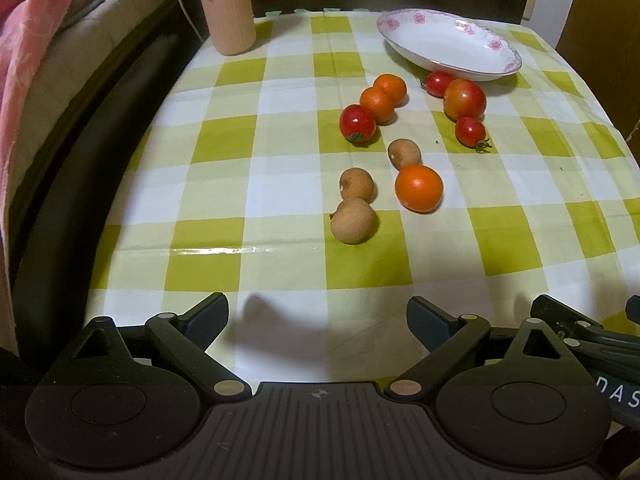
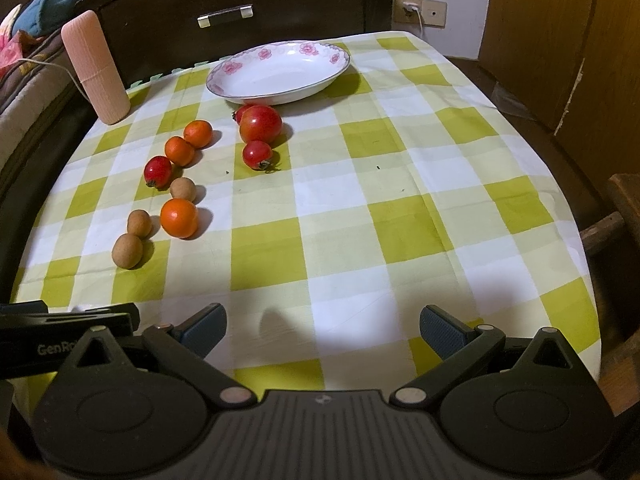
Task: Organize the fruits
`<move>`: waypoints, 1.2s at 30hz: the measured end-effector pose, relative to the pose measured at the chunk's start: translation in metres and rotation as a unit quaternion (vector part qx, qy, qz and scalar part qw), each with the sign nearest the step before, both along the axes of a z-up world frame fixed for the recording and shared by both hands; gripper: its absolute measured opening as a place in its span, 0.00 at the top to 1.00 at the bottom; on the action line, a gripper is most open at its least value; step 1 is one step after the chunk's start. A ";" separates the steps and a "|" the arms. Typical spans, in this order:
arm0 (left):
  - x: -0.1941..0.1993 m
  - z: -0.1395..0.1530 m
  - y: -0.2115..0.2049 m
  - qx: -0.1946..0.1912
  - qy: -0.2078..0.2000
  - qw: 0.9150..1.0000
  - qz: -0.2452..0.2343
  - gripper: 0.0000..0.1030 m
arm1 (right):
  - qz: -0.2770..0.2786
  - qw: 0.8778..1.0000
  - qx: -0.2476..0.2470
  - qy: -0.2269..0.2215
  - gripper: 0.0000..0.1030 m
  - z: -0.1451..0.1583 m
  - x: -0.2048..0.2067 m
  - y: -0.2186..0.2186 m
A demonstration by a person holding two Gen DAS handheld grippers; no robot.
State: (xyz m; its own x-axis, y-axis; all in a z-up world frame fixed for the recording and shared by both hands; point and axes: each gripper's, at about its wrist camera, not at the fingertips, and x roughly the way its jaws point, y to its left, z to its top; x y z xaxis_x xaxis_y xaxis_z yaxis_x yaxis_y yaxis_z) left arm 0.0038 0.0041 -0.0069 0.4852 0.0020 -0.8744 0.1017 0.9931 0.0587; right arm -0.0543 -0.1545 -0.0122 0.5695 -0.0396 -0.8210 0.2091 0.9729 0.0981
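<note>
Both black two-finger grippers, left gripper (image 1: 318,320) and right gripper (image 2: 323,330), hang with jaws spread wide and nothing between them above the green-and-white checked tablecloth (image 2: 360,220)
Three brown round longans (image 1: 353,221), orange tangerines (image 1: 419,188) and red cherry tomatoes (image 1: 357,123) lie scattered on it; one larger red-orange tomato (image 2: 260,123) sits just beside the white floral-rimmed shallow dish (image 2: 280,74); a pink ribbed cylinder (image 2: 96,68) stands at the far left

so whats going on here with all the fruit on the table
A person holds a two-finger gripper in each hand over a checked tablecloth. Both the left gripper and right gripper have their fingers wide apart, holding nothing. The fruit lies loose on the cloth: small oranges, red tomatoes and brown longans. The flowered plate behind them is empty, so the sorting has not begun.
</note>
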 end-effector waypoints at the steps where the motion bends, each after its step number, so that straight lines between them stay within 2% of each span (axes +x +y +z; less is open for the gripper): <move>1: 0.001 0.000 0.001 0.000 0.000 1.000 0.001 0.05 | 0.001 1.000 0.001 0.001 0.01 0.000 0.001 0.000; 8: 0.005 0.002 0.011 -0.015 -0.006 1.000 0.016 0.05 | 0.019 1.000 0.008 -0.004 0.01 0.001 0.010 0.004; 15: 0.013 0.001 0.019 -0.034 -0.009 0.999 0.021 0.09 | 0.066 0.998 0.016 -0.014 0.04 0.006 0.028 0.009; 21: 0.021 -0.001 0.019 -0.016 -0.010 1.000 0.022 0.10 | 0.118 0.992 0.030 -0.022 0.16 0.008 0.052 0.013; 23: 0.023 -0.003 0.020 -0.014 -0.006 1.000 0.025 0.10 | 0.133 0.990 0.040 -0.022 0.26 0.006 0.060 0.014; 25: 0.024 -0.004 0.019 -0.019 -0.003 1.000 0.020 0.10 | 0.148 0.987 0.054 -0.017 0.30 0.004 0.070 0.016; 29: 0.024 -0.004 0.014 -0.012 -0.008 1.000 0.005 0.10 | 0.182 0.981 0.060 -0.018 0.33 0.001 0.081 0.026; 33: 0.026 -0.004 0.015 -0.024 -0.008 1.000 0.005 0.10 | 0.215 0.975 0.051 -0.021 0.39 -0.002 0.090 0.040; 36: 0.030 -0.006 0.017 -0.045 -0.005 0.999 0.006 0.10 | 0.225 0.973 0.054 -0.010 0.51 -0.010 0.101 0.044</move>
State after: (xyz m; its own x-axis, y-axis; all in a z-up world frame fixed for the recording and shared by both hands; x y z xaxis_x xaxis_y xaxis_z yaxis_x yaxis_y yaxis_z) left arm 0.0339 0.0211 -0.0126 0.4939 -0.0703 -0.8667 0.0889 0.9956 -0.0300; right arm 0.0467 -0.1108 -0.0218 0.5252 0.3027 -0.7953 -0.2384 0.9495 0.2039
